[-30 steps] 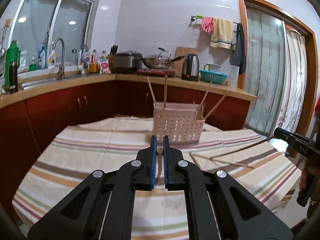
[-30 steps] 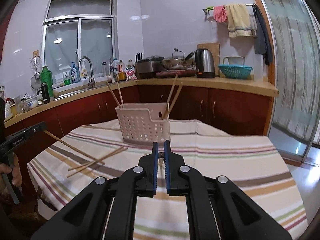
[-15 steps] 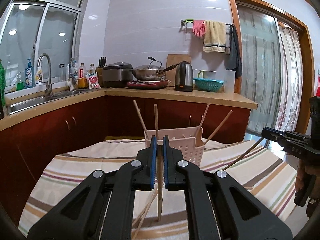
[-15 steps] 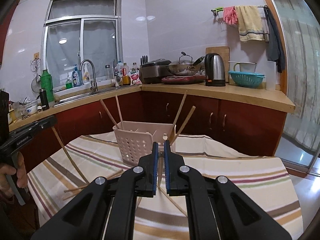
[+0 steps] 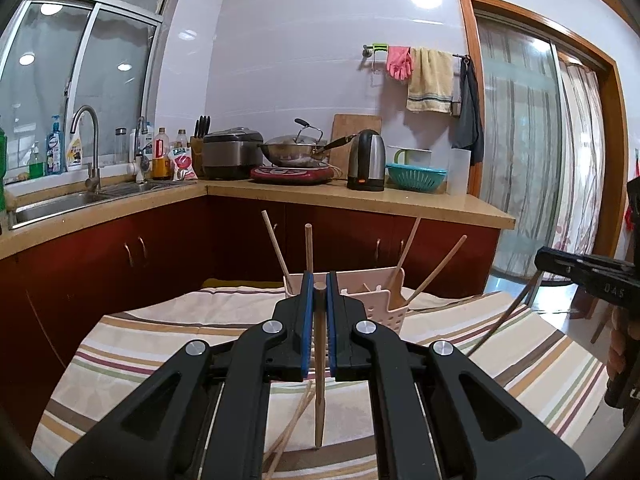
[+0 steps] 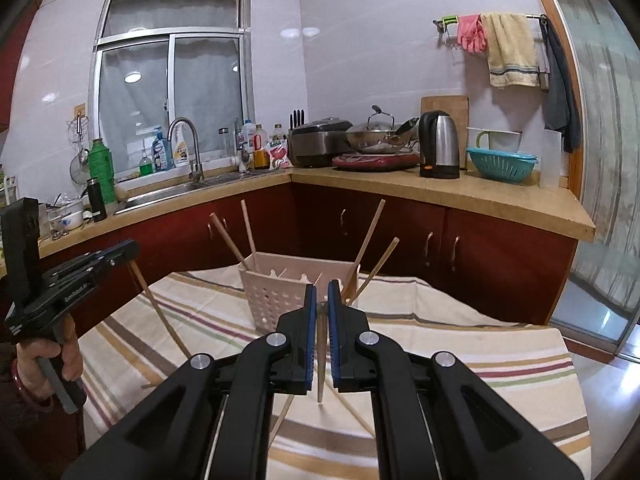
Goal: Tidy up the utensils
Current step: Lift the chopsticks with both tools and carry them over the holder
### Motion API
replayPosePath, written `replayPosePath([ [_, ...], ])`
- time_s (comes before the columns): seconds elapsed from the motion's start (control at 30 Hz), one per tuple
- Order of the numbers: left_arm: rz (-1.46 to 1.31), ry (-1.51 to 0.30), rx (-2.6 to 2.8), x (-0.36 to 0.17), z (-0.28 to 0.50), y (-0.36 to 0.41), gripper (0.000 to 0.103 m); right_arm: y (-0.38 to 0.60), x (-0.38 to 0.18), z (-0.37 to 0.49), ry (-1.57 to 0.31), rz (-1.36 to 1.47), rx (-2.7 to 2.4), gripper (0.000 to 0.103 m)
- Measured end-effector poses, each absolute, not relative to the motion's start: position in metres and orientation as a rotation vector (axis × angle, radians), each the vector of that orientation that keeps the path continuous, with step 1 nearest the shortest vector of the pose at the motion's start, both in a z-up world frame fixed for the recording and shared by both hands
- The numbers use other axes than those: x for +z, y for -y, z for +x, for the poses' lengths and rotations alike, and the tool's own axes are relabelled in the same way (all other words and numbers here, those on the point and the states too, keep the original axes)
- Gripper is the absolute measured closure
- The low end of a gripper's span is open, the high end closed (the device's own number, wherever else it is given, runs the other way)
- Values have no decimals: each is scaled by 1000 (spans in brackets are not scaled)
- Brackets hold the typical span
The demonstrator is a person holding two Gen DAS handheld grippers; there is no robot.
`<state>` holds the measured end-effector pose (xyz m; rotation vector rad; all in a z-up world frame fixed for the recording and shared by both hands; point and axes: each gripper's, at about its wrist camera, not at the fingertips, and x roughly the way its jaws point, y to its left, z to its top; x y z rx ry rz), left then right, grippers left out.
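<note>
Left tongs (image 5: 319, 286) are clamped on a wooden chopstick (image 5: 319, 364), which hangs upright from the blue pads with its tip just above the striped cloth on the bench (image 5: 132, 344). Right tongs (image 6: 322, 300) are pinched shut on a second chopstick (image 6: 321, 364), hanging much the same way, tip down. Two loose chopsticks (image 5: 290, 426) lie crossed on the cloth, nearer the camera than the pink utensil basket (image 6: 276, 292). That basket stands upright on the bench just beyond both pairs of tongs, and four chopsticks already lean inside it: two at its left end (image 6: 236, 236), two at its right end (image 6: 372, 256). Well behind the basket, a kettle (image 6: 439, 145) stands against the wall.
</note>
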<state>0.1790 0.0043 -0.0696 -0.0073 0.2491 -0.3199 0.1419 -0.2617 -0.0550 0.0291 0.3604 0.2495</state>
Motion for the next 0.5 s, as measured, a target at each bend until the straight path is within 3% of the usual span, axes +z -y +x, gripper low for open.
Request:
replayPosePath([
  [0.5,14,-284,-300,-76,176,-6,97,256,-60,150,-387,30,246,96],
])
